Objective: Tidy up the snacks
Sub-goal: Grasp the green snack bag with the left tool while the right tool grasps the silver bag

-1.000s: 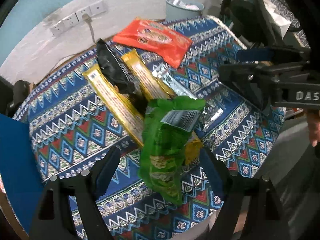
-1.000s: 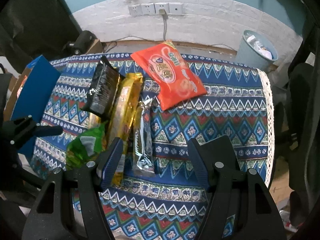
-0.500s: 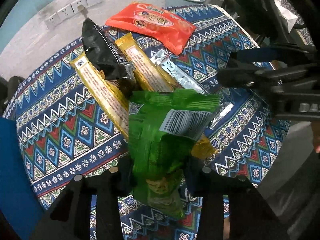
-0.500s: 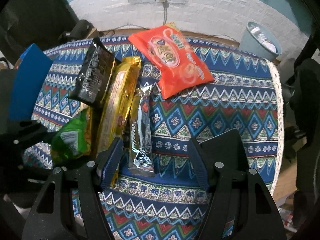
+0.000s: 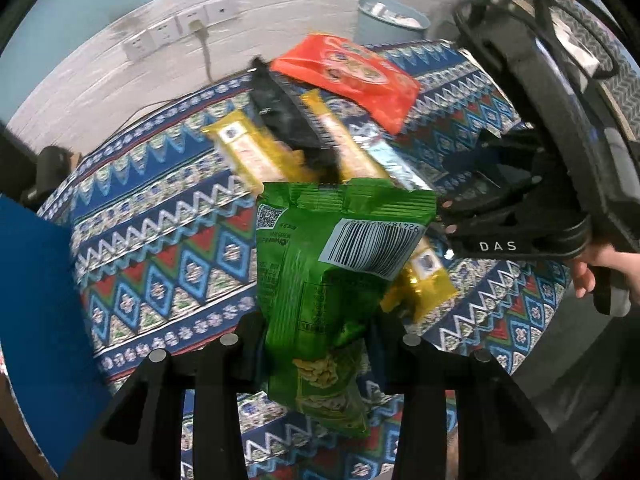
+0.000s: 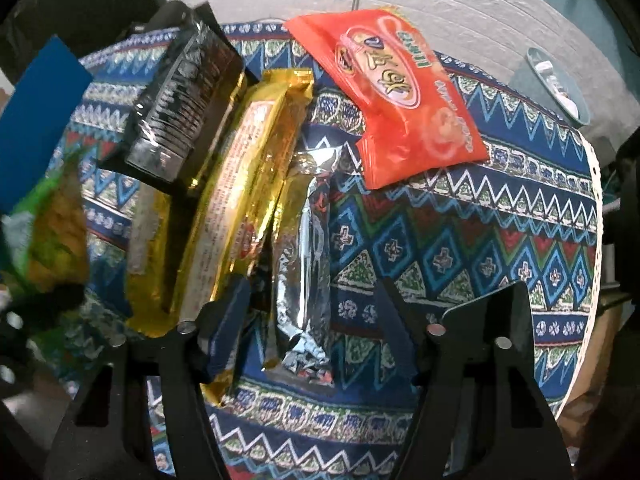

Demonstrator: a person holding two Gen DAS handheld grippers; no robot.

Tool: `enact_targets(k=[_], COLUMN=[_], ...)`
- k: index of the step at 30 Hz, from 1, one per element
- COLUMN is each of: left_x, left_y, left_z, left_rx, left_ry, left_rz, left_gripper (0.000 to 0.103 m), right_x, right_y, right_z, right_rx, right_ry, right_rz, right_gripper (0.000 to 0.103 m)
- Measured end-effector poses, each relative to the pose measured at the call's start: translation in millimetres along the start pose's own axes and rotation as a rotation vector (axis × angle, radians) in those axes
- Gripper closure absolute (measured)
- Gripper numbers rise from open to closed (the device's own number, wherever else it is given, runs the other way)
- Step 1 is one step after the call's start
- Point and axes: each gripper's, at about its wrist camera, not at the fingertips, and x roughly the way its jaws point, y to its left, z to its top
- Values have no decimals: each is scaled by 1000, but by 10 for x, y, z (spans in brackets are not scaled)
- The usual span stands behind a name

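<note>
My left gripper (image 5: pixel 318 344) is shut on a green snack bag (image 5: pixel 336 264) and holds it lifted above the patterned tablecloth (image 5: pixel 160 240). The bag shows blurred at the left of the right wrist view (image 6: pixel 44 216). My right gripper (image 6: pixel 312 320) is open, its fingers either side of a silver foil packet (image 6: pixel 308 248). Beside it lie gold packets (image 6: pixel 244 184), a black packet (image 6: pixel 188 96) on top of them, and an orange bag (image 6: pixel 392 92) farther back. The right gripper also shows in the left wrist view (image 5: pixel 516 216).
A blue box (image 5: pixel 36 320) stands at the table's left edge. A grey waste bin (image 5: pixel 390 20) sits on the floor beyond the table. Wall sockets (image 5: pixel 180 32) with a cable are behind. The table's lace edge (image 6: pixel 592 240) runs along the right.
My left gripper closed on the green bag and lifted it off the gold packets. My right gripper moved down and forward over the silver packet.
</note>
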Motion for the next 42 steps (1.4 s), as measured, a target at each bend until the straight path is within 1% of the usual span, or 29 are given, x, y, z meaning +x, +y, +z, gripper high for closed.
enact_targets(k=[2,4,6,7,8,10,11,13,19,22,28,32,37,42], left_x=[-11,-32,-28,-40,-47,-76,-85,-115,-210,-253,-364,-428,-561,-688], left_y=[91,155,175,188,191,198,195,208,268,271,243,264,309,343], left_z=[-20,-50,-56,-67,-73,-80,-73,-83,-102,-127,-157,-161,-192,-231], left_rx=[-22,-35,-43,-44,-46,-46,-45,-46,-53,-56,-40,-49,-60,-63], left_ry=[2,4,2,0,-3,-9,-11,-17,-18,-24,-48,-59,-93,-113], left_rz=[3,0,2,2,3,8,10,14,40,31,50,61,93,113], left_gripper=[63,63,63,63,63,63,63,63,63,63,63,63,63,63], right_x=[59,131,205,201,206,196,186,164,14,-107,-390,-575,-830,-937], right_y=[8,26,59,79,97,106,123,182,160,159,226,253,288,187], right_z=[6,-2,-13,-13,-8,0,3,10,-7,-45,-131,-160,-182,-72], right_rx=[-8,-22,-44,-56,-62,-62,-65,-79,-49,-28,-2,10,27,29], right_ry=[15,30,42,23,19,16,16,16,11,-2,-43,-71,-115,-156], right_rz=[-11,-15,-39,-48,-54,-59,-72,-92,-75,-66,-30,-17,-11,-3], right_gripper=[53,54,53,53,56,72,75,75,76,76,76,76,76,76])
